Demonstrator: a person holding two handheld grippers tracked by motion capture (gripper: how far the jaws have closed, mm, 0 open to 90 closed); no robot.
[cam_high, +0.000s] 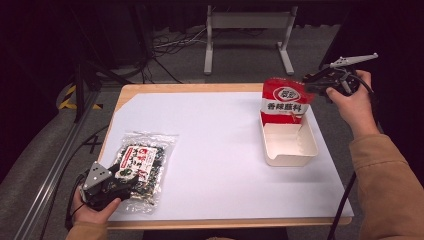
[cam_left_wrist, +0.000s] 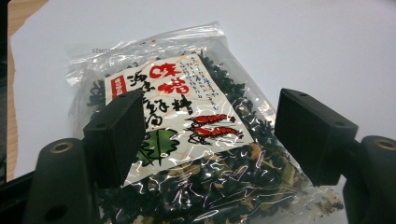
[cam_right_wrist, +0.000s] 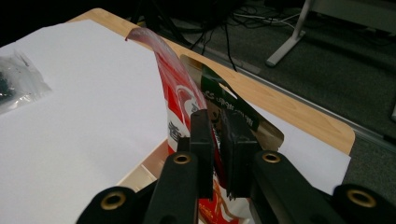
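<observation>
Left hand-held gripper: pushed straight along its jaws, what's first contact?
Likely the seaweed packet: the left hand-held gripper has open jaws straddling it, aimed down at its label. Depth to the film is unclear.

Grey carpet (cam_high: 250, 60), white frame (cam_high: 247, 22), perhaps cables (cam_high: 170, 42)

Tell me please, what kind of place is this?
Probably a lab or studio set up for recording, not a home. A wooden table covered with white paper stands among dark curtains, loose cables lie on the grey carpet, and a metal rail runs along the floor.
</observation>
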